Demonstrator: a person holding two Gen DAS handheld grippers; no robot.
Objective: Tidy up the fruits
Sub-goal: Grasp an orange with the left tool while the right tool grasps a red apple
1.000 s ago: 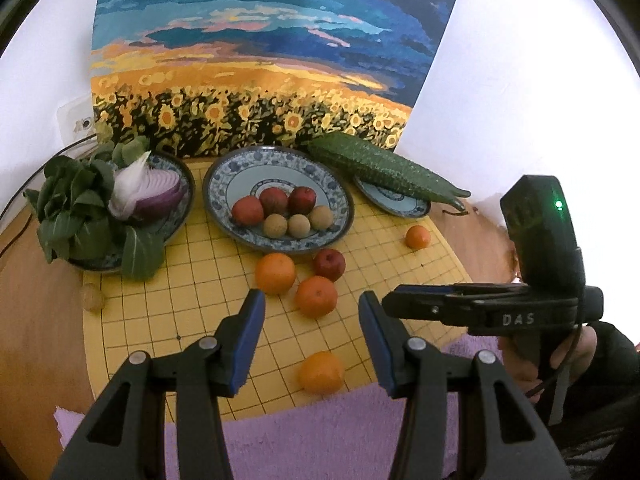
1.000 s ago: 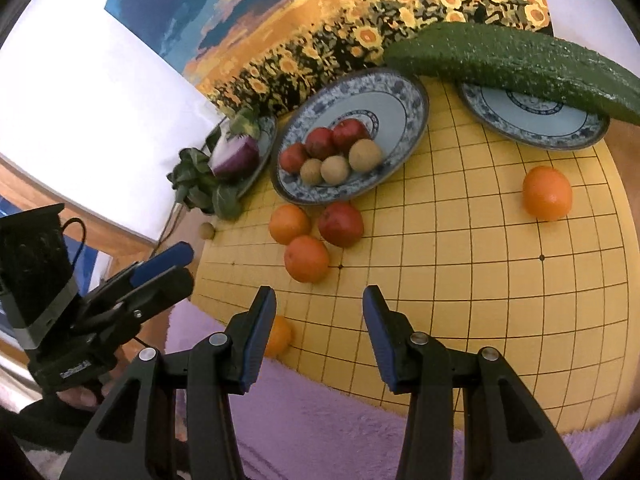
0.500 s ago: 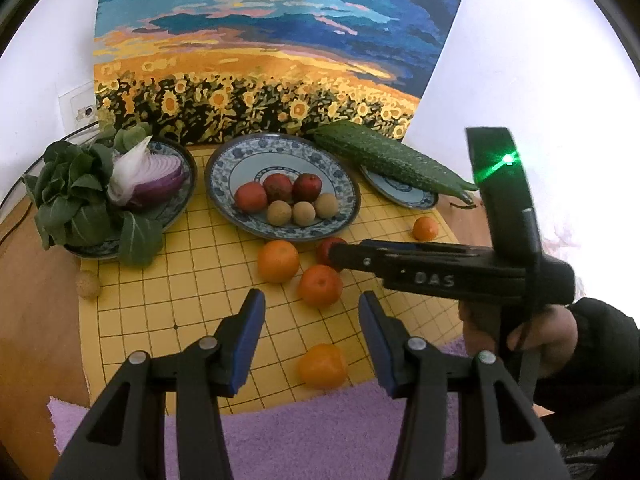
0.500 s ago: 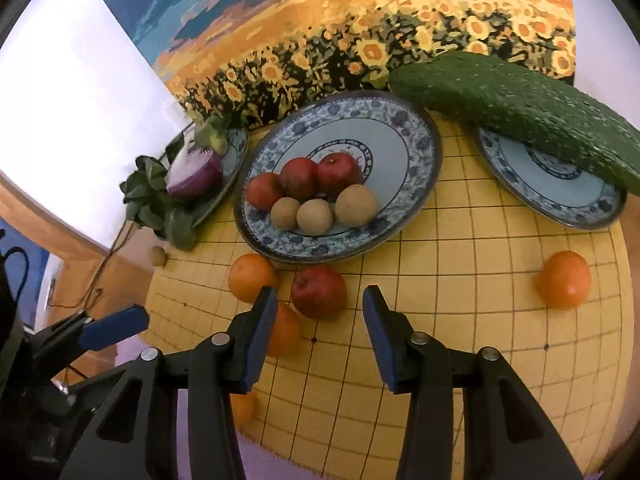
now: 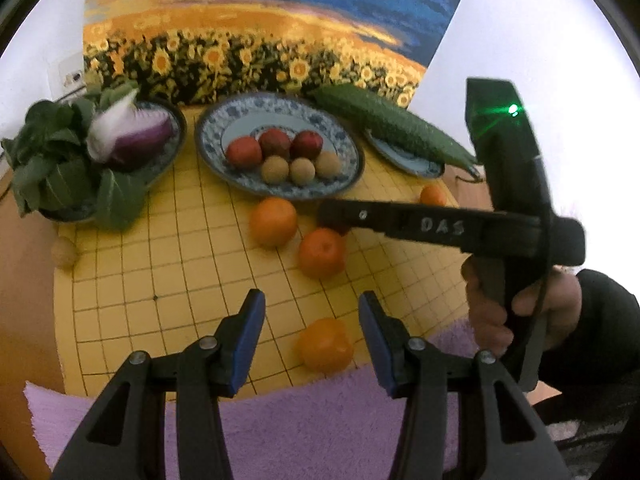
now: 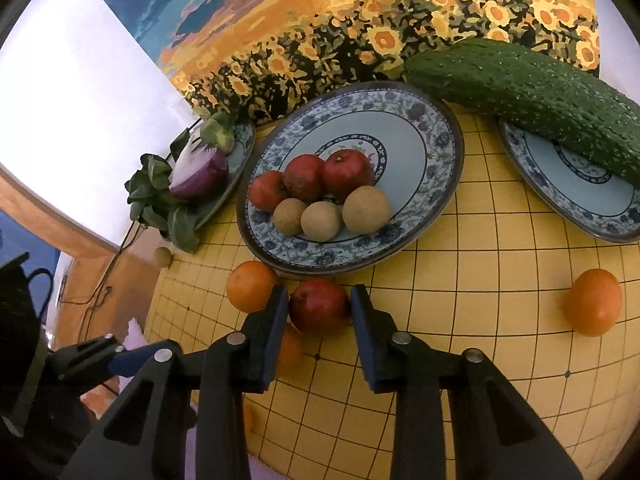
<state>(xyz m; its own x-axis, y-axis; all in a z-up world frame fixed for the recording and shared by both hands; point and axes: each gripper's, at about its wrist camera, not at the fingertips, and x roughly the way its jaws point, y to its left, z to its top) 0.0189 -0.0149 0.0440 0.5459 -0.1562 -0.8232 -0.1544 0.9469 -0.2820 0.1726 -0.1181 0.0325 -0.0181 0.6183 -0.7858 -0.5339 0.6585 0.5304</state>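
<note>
Reading "DAS" in pale letters along its black side, the right gripper (image 6: 319,306) reaches across the left wrist view, held by a hand (image 5: 520,304) in a dark sleeve, with a green light lit on the block above it. It points steeply down at the yellow grid-lined board (image 6: 480,300). Its blue-padded jaws are closing, with a dark red round fruit (image 6: 319,305) between them on the board, just in front of the large blue-and-white patterned plate (image 6: 436,128); the pads look to be at the fruit's sides, though firm contact cannot be told.

The left gripper (image 5: 311,334) also tilts down, jaws apart and holding nothing, with one orange citrus fruit (image 5: 325,344) lying on the board between and just beyond the fingertips, near the purple fuzzy cloth (image 5: 280,432).

On the large plate lie three red fruits and three tan round fruits (image 6: 366,209), touching in a cluster. Four orange citrus fruits are on the board in all: two close together near the red fruit, one by the left gripper, one well apart on the right (image 6: 595,302). One more tan fruit (image 5: 64,252) sits off the board's left edge. A long bumpy green cucumber (image 6: 528,92) rests across a second patterned plate (image 6: 560,200). A third plate holds a halved purple onion (image 5: 132,136) and leafy greens (image 5: 52,172). A sunflower-field painting (image 5: 256,20) leans behind.
</note>
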